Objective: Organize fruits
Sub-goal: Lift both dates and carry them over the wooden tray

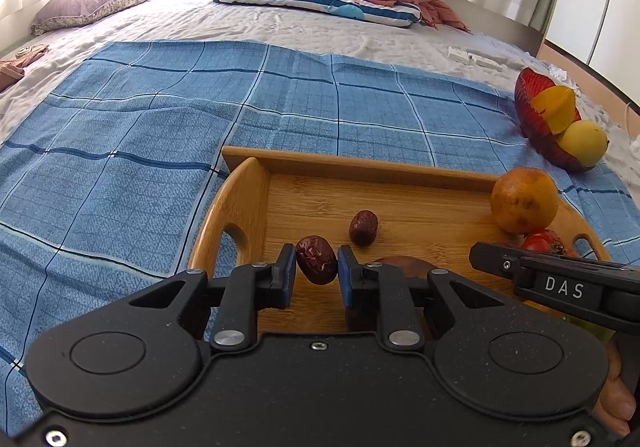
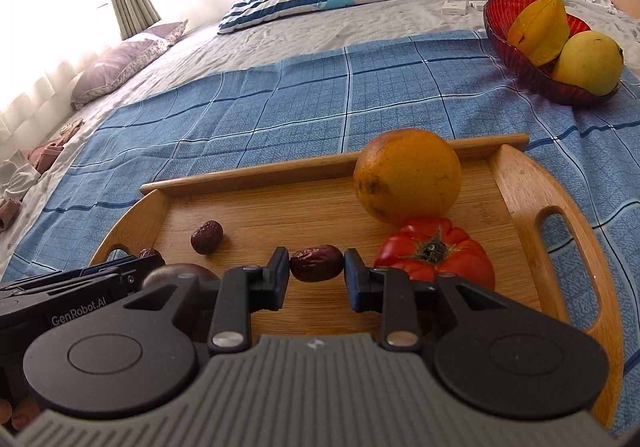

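My left gripper [image 1: 317, 263] is shut on a wrinkled dark red date [image 1: 316, 259], held just above the near left part of the wooden tray [image 1: 340, 161]. The right gripper [image 2: 317, 267] is shut on a second date [image 2: 316, 263] over the tray's near middle. A third date [image 2: 206, 237] lies loose on the tray floor. An orange [image 2: 407, 175] sits against the far rim, and a ribbed red tomato [image 2: 436, 255] lies in front of it, just right of the right gripper. A dark round fruit [image 2: 180, 275] sits between the two grippers, partly hidden.
A red glass bowl [image 2: 504, 35] at the far right holds a starfruit [image 2: 540, 31] and a yellow mango [image 2: 588, 63]. The tray rests on a blue checked cloth [image 1: 160, 127] on a bed. Pillows, a pink blanket and small white boxes lie further back.
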Demonstrator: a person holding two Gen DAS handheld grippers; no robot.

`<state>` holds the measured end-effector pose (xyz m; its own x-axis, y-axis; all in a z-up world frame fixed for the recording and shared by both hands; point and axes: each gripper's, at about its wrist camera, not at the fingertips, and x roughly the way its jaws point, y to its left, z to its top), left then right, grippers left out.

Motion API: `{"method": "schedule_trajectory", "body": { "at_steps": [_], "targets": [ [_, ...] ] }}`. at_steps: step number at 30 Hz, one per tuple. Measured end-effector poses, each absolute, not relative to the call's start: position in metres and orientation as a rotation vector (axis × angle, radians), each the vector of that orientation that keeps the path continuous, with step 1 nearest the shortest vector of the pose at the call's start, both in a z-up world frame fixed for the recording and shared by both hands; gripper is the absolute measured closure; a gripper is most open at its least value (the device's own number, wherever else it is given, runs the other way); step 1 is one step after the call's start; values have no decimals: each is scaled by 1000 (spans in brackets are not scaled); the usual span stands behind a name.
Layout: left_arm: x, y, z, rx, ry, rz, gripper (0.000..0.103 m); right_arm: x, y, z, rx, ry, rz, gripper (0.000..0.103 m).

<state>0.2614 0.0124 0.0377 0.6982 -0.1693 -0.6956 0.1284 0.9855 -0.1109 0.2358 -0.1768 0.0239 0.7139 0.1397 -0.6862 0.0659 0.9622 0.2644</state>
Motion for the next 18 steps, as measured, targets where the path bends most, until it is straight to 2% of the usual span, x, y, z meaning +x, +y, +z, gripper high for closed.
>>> {"method": "schedule_trajectory", "body": {
  "at_steps": [18],
  "targets": [
    [277,18,31,-103,835,-161,82,248,-166,24,221,815,33,69]
  ]
}}
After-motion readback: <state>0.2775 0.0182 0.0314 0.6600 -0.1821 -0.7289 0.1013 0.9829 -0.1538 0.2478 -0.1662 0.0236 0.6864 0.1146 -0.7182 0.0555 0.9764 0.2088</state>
